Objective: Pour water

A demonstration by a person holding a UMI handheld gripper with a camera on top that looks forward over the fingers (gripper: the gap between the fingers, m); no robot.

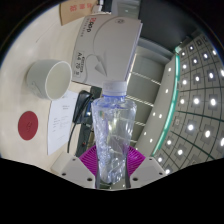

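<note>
Gripper (112, 172) was clamped on a clear plastic water bottle (113, 135). Both fingers pressed on the bottle's lower body, one from each side; the magenta pads (92, 160) showed through and beside the transparent plastic. No gap was seen between pads and bottle.

The bottle stood between the fingers and ran forward from them, lengthwise along the view. Its blue cap (112, 88) pointed away from the gripper, at the far end of the bottle. The bottle wall was ribbed and see-through; whether water was inside, and how much, could not be told.

Beyond the bottle's cap end and off to one side stood a white cup (48, 78), mouth open toward the camera, on a pale table (30, 100). Cup and bottle were apart, not touching. The inside of the cup looked dark; contents could not be made out.

Just beside the bottle lay a white sheet of paper (62, 125), with a dark cable (80, 112) crossing it close to the bottle's neck. Further out on the same side was a round red mark (30, 125) on a white card.

Ahead of the cap sat a large white box (105, 48) with a printed label; the text was too small to read. On the other side of the bottle, a dark panel with rows of small lights (195, 90) curved away.
</note>
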